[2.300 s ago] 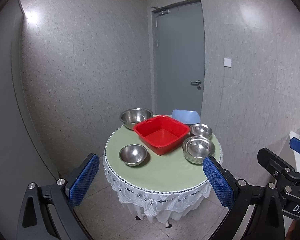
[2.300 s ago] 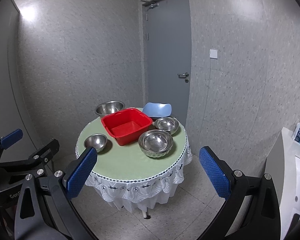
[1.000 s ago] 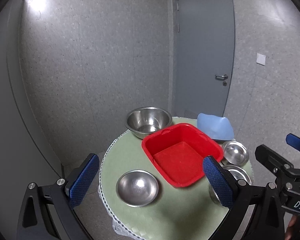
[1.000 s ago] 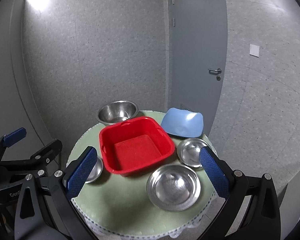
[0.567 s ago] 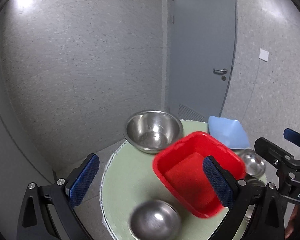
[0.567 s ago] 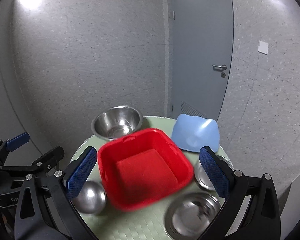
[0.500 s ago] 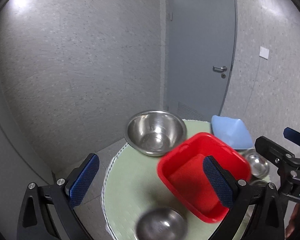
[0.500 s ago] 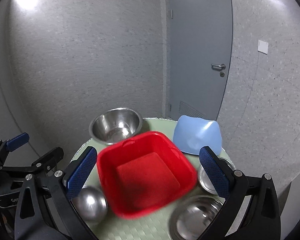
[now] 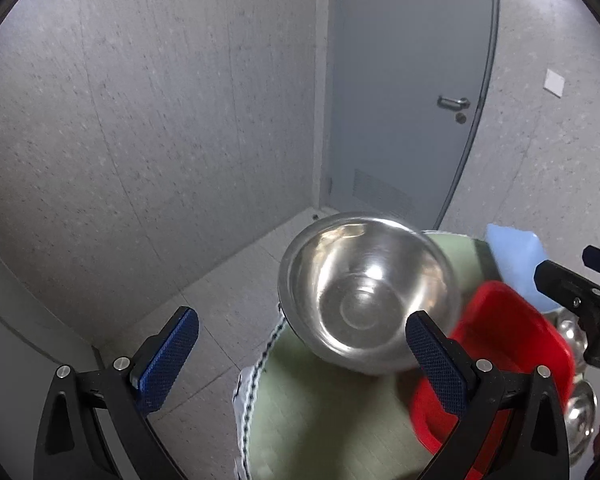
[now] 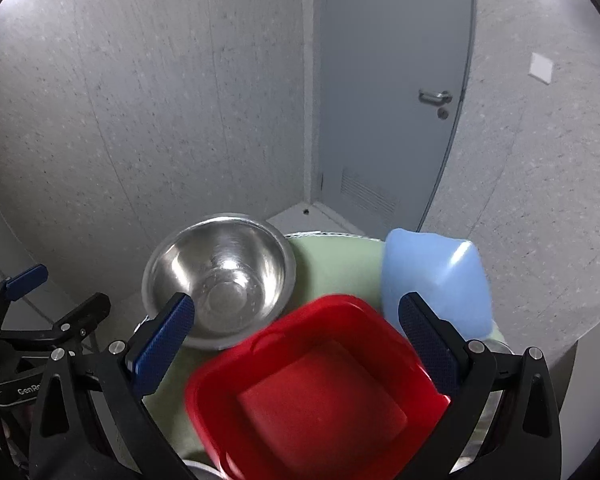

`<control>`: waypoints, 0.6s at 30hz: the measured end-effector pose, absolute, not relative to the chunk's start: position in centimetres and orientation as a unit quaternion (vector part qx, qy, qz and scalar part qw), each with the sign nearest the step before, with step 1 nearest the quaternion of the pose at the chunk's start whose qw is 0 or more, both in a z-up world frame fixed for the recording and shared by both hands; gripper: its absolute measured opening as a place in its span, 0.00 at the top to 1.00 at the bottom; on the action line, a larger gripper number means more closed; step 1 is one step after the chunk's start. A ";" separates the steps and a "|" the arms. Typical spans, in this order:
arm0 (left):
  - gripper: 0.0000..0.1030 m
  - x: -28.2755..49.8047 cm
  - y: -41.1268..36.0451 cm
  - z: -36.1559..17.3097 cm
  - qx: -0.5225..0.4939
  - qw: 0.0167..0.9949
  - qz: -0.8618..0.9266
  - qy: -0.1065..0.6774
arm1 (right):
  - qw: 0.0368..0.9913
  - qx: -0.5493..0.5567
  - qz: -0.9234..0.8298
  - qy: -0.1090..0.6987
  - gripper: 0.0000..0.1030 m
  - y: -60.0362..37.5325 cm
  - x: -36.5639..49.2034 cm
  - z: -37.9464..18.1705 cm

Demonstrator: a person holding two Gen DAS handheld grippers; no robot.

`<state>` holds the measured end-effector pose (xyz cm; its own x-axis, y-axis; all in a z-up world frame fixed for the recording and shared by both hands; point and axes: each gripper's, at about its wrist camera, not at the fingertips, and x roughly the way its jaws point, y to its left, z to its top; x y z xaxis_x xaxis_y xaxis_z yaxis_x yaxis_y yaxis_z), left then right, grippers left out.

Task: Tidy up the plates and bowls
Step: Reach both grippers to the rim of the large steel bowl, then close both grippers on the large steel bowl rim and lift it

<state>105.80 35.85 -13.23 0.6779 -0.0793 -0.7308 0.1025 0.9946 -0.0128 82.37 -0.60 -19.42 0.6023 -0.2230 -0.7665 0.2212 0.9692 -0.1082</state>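
Observation:
A large steel bowl (image 9: 368,296) stands at the far left edge of the round green-clothed table (image 9: 324,416). My left gripper (image 9: 300,344) hangs open just in front of it, its right pad (image 9: 432,348) over the bowl's near rim. The same steel bowl (image 10: 220,276) sits far left in the right wrist view. A red square tub (image 10: 324,392) lies below my open right gripper (image 10: 296,336). A pale blue dish (image 10: 432,276) leans behind the tub. Two small steel bowls (image 9: 580,408) peek out at the right edge.
The table (image 10: 332,260) stands in a room corner, with grey speckled walls and a grey door (image 9: 404,92) behind it. Tiled floor (image 9: 220,304) shows to the table's left. The red tub (image 9: 512,360) is blurred. The right gripper's frame (image 9: 580,300) sticks in from the right.
Both grippers have moved forward and down over the table. The large steel bowl now fills the middle of the left view, and the small front-left bowl has dropped out of sight.

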 end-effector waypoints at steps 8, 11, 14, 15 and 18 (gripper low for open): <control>0.03 116.5 38.0 -18.7 0.004 0.892 -0.053 0.448 | 0.856 0.007 -0.125 0.501 0.00 -2.4 89.9 -25.6; 0.12 119.9 38.0 -20.8 0.003 0.883 -0.062 0.464 | 0.842 0.004 -0.127 0.524 0.00 -3.2 92.0 -28.1; 0.27 123.5 38.3 -23.2 0.001 0.869 -0.077 0.489 | 0.831 0.005 -0.122 0.543 0.00 -3.9 93.5 -29.8; 0.33 124.3 38.0 -23.7 0.001 0.866 -0.080 0.494 | 0.827 0.009 -0.119 0.549 0.02 -4.1 94.0 -30.4; 0.47 126.2 38.1 -25.1 -0.005 0.858 -0.092 0.506 | 0.819 0.015 -0.105 0.564 0.11 -4.7 94.9 -31.8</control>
